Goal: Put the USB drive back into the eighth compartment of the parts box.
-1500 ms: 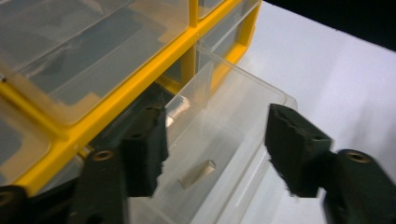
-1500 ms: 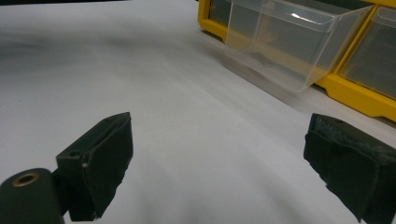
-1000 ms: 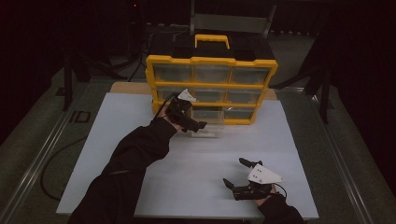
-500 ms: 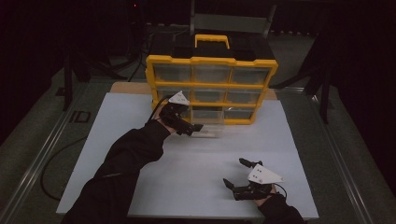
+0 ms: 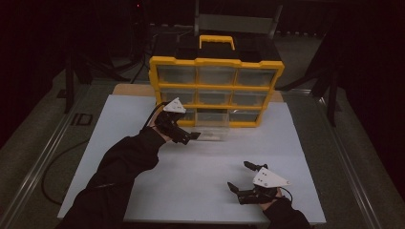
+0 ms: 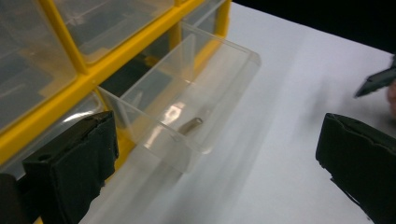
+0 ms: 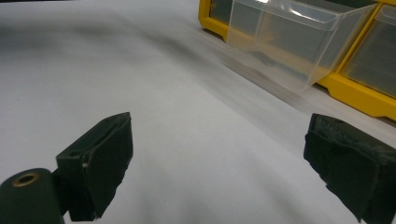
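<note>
- High view: we see the left claw (image 5: 191, 137) at the lower left of the yellow organizer (image 5: 217, 90), with the pulled-out clear drawer (image 5: 213, 129) just beyond its tips. From here we cannot tell whether it touches the drawer.
- Left gripper view settles that: the left claw (image 6: 224, 163) stands wide open and holds nothing. The drawer (image 6: 196, 98) lies ahead of it, between the lines of its two jaws, apart from both pads.
- Same view only: a small dark elongated item (image 6: 191, 125) lies on the drawer floor near the front wall, straight ahead of the left claw. What it is we cannot tell.
- Also in that view, at the far right past the right-hand jaw, a dark tip of the other gripper is visible.
- High view: the right claw (image 5: 241, 177) sits on the white counter (image 5: 143, 119), well apart from the organizer and on the near side from the left claw.
- Right gripper view: the right claw (image 7: 224, 168) is spread wide and empty, with bare counter (image 7: 140, 84) between its jaws. The drawer (image 7: 299, 42) shows ahead and to the right of it, sticking out from the yellow frame (image 7: 359, 95).
- The drawer's contents are legible from the left gripper view; from the right gripper view the clear walls are blurred.
</note>
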Motion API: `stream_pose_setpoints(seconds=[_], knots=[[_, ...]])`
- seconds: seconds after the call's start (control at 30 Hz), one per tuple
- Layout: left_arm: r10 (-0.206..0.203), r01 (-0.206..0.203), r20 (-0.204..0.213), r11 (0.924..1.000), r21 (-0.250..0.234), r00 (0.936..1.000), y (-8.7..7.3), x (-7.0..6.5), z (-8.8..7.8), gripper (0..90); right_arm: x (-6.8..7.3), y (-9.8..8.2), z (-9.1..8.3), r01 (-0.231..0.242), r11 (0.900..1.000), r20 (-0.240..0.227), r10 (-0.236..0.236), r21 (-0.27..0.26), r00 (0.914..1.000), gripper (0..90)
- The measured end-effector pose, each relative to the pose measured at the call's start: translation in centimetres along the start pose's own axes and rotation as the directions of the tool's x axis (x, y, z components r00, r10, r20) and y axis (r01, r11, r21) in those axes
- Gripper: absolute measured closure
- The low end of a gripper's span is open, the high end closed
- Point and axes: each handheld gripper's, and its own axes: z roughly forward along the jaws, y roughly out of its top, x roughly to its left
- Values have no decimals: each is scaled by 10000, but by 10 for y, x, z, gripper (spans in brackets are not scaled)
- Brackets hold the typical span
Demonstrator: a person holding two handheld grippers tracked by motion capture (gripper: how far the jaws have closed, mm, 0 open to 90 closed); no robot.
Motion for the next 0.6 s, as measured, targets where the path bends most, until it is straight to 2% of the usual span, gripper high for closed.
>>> stream_pose_setpoints(seconds=[0.17, 0.27, 0.6], knots=[[119, -120, 124, 9999, 85, 9999, -8, -3, -7, 3, 0, 0, 0, 40, 10000, 13, -40, -15, 10000, 86], [15, -16, 157, 10000, 53, 9999, -13, -3, -11, 3, 0, 0, 0, 38, 10000, 6, -38, -38, 10000, 86], [51, -51, -19, 10000, 24, 10000, -33, -4, -27, 3, 1, 0, 1, 49, 10000, 32, -49, 33, 10000, 86]])
